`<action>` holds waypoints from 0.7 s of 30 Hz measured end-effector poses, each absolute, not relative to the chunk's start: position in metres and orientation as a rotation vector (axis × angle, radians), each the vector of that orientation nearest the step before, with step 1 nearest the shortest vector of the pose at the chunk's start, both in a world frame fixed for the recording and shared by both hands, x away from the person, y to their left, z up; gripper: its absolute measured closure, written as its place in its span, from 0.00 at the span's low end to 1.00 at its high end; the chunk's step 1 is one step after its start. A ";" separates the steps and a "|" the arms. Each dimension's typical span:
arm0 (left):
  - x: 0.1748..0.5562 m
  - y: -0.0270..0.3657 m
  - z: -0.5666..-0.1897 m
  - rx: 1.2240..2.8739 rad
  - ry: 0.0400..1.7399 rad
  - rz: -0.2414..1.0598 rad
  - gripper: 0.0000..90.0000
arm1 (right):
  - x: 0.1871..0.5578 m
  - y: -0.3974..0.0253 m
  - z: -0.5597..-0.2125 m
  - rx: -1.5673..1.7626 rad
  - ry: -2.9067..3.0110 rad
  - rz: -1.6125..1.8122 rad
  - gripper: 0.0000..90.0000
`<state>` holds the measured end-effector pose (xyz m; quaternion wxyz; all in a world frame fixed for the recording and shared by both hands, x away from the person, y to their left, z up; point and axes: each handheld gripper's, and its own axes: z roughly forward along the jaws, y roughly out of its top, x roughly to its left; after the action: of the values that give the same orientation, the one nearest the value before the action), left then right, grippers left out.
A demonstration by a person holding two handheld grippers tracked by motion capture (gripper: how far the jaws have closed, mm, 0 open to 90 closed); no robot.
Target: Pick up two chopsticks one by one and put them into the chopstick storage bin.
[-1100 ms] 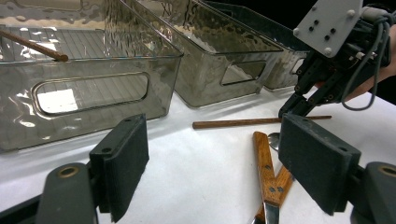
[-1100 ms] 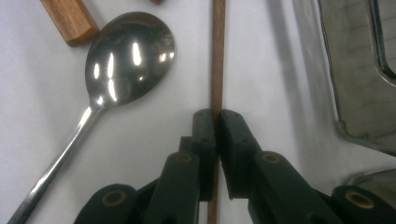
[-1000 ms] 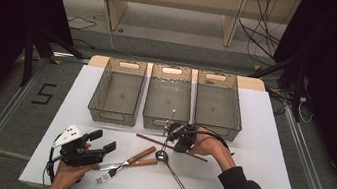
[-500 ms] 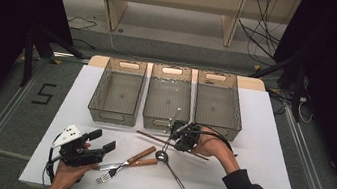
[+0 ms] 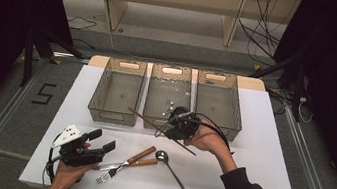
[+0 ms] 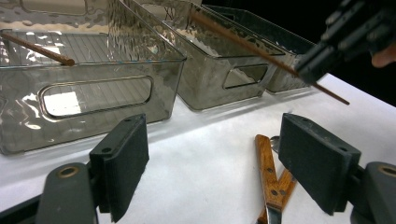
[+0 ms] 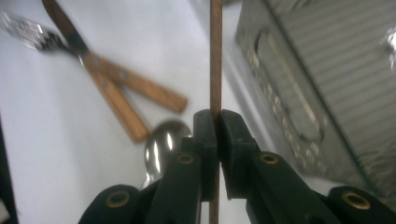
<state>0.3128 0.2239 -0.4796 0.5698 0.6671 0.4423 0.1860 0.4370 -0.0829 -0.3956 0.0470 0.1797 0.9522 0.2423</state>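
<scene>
High view: the right tongs (image 5: 176,124), at centre frame, are clamping a chopstick (image 5: 145,119) whose long axis is slanting from upper left to lower right, just before the middle bin (image 5: 164,120). Lower left, the left tongs (image 5: 101,140) are resting apart on the desk (image 5: 258,153), farther off.

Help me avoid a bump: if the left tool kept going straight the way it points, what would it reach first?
Probably the near wall of the left bin, dead ahead between the open left tool's jaws; only bare table lies between. Depth is uncertain.

The chopstick (image 7: 215,56) runs off the top edge; the fork (image 7: 28,30) behind it is blurred.
</scene>
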 end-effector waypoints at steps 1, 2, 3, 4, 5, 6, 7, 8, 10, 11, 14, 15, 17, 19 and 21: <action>0.313 0.224 -0.480 1.565 1.038 0.438 0.27 | 0.438 -0.080 -0.393 0.563 2.900 0.749 0.96; 0.313 0.224 -0.479 1.566 1.036 0.438 0.27 | 0.440 -0.077 -0.390 0.572 2.888 0.769 0.96; 0.313 0.224 -0.479 1.566 1.036 0.438 0.27 | 0.442 -0.072 -0.386 0.594 2.874 0.799 0.96; 0.313 0.224 -0.479 1.565 1.036 0.438 0.27 | 0.443 -0.069 -0.384 0.604 2.863 0.813 0.96; 0.313 0.224 -0.479 1.565 1.036 0.438 0.27 | 0.445 -0.066 -0.381 0.611 2.853 0.831 0.96; 0.312 0.224 -0.479 1.564 1.036 0.438 0.27 | 0.447 -0.062 -0.379 0.620 2.843 0.859 0.96; 0.313 0.225 -0.479 1.563 1.036 0.438 0.27 | 0.449 -0.059 -0.377 0.630 2.835 0.873 0.96; 0.313 0.225 -0.479 1.563 1.036 0.438 0.27 | 0.451 -0.056 -0.375 0.645 2.830 0.881 0.96; 0.313 0.225 -0.479 1.564 1.035 0.438 0.27 | 0.455 -0.048 -0.372 0.671 2.819 0.889 0.96; 0.312 0.224 -0.479 1.561 1.036 0.436 0.27 | 0.458 -0.045 -0.370 0.681 2.813 0.892 0.96; 0.313 0.224 -0.479 1.562 1.037 0.436 0.27 | 0.466 -0.034 -0.366 0.717 2.795 0.923 0.96; 0.313 0.224 -0.479 1.561 1.037 0.437 0.27 | 0.468 -0.031 -0.365 0.730 2.789 0.928 0.96; 0.312 0.224 -0.479 1.561 1.036 0.436 0.27 | 0.473 -0.023 -0.363 0.776 2.778 0.937 0.96; 0.312 0.224 -0.479 1.559 1.035 0.436 0.27 | 0.480 -0.016 -0.360 0.819 2.762 0.935 0.96; 0.312 0.224 -0.478 1.559 1.033 0.438 0.27 | 0.486 -0.007 -0.356 0.853 2.746 0.942 0.96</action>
<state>0.3121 0.2245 -0.4784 0.5731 0.6651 0.4408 0.1867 0.4864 -0.0072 -0.3564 0.0580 0.2814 0.9060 0.3109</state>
